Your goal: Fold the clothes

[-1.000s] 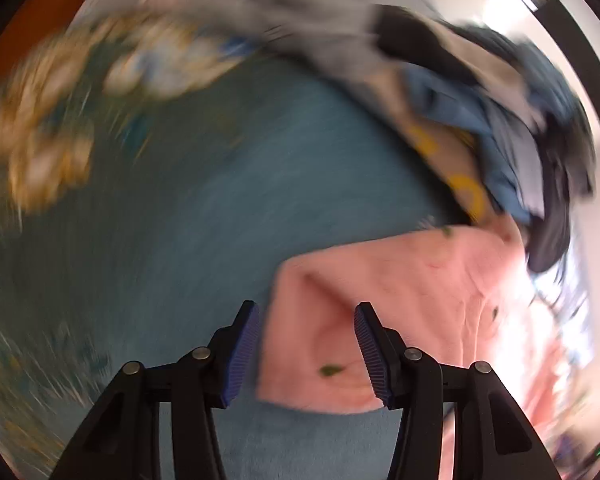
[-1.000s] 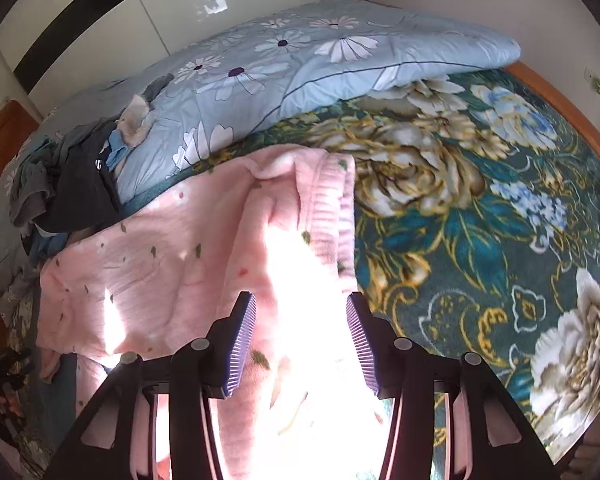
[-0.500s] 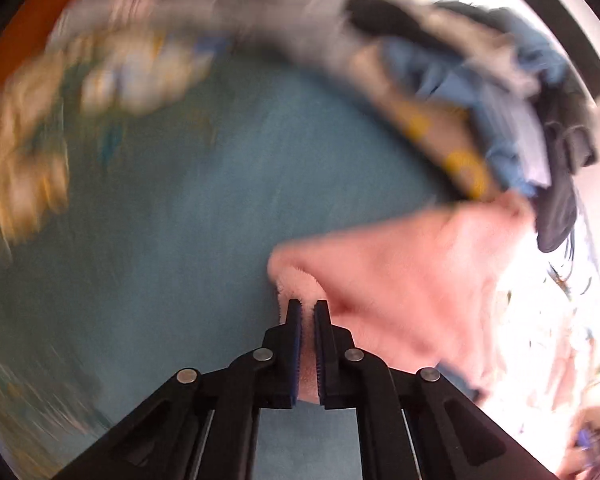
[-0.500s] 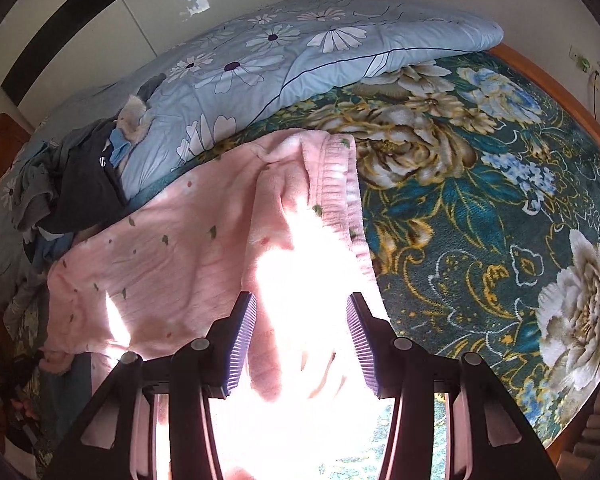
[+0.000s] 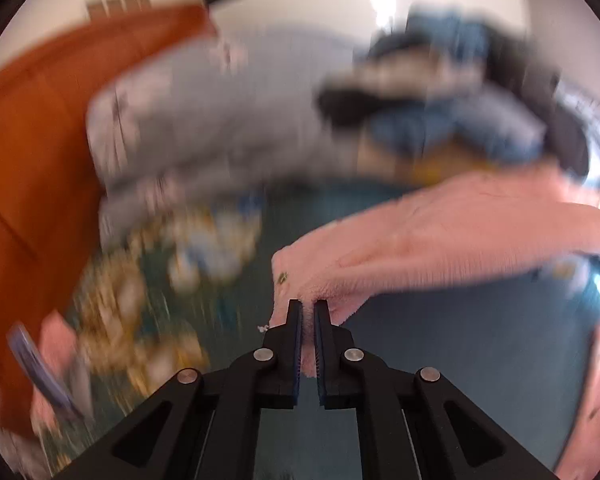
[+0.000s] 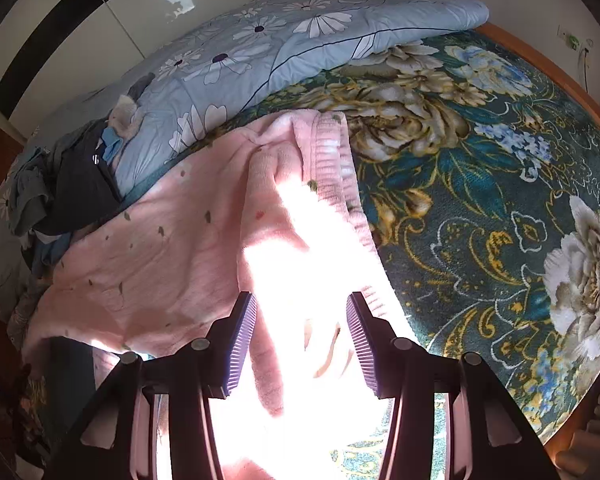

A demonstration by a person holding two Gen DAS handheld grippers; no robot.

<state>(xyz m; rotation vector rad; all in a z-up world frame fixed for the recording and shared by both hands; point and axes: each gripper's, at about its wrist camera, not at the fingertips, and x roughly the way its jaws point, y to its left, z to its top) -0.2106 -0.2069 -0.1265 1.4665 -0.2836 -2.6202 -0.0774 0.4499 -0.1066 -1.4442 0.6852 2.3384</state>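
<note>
A pink fleece garment [image 6: 172, 252] with small dark specks lies spread on the teal floral bedspread [image 6: 480, 184]. In the left wrist view my left gripper [image 5: 308, 312] is shut on a corner of the pink garment [image 5: 440, 240] and holds it lifted above the bedspread [image 5: 440, 360]; that view is blurred. In the right wrist view my right gripper [image 6: 302, 316] is open above the sunlit lower part of the garment, its jaws to either side of a fold, holding nothing.
A light blue daisy quilt [image 6: 284, 44] lies along the far side of the bed. A heap of dark and blue clothes [image 6: 64, 184] sits at the left; it also shows in the left wrist view [image 5: 460, 120]. An orange-brown wooden bed frame [image 5: 28, 160] rises at left.
My left gripper closed on the garment's corner and has lifted it, swinging upward. My right gripper stayed open and shifted slightly nearer over the garment.
</note>
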